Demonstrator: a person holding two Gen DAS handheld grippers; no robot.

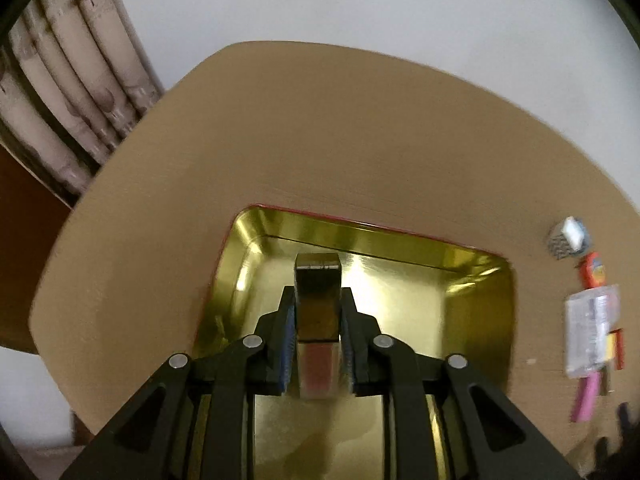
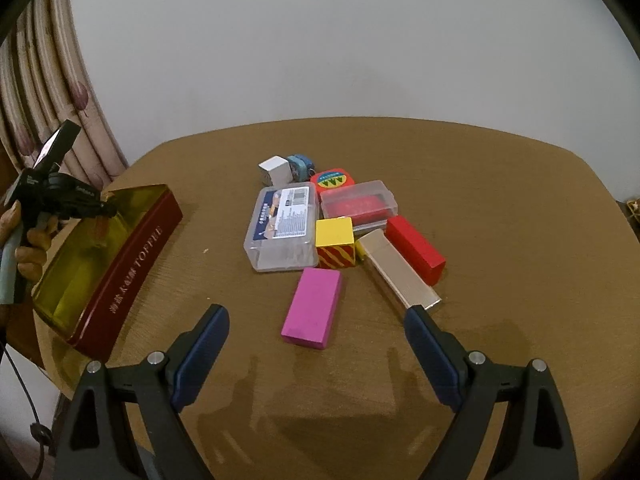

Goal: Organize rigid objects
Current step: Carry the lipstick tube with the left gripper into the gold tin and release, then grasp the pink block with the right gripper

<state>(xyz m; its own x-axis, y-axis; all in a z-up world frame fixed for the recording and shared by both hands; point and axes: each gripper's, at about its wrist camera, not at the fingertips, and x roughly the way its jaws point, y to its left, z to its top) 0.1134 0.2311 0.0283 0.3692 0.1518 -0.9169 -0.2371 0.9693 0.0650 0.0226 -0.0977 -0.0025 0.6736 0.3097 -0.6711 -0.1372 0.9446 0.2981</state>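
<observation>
In the left wrist view, a small dark block (image 1: 317,304) is clamped by the left gripper (image 1: 317,312) above the gold-lined tin (image 1: 472,304). In the right wrist view, the right gripper (image 2: 316,354) is held wide apart over the counter (image 2: 500,216), near a pink block (image 2: 313,307) lying before the clutter.

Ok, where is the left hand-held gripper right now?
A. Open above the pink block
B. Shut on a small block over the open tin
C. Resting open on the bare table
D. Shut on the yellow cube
B: the left hand-held gripper has both fingers pressed against a small block, with the gold inside of the tin beneath it; the pink block lies untouched on the table.
</observation>
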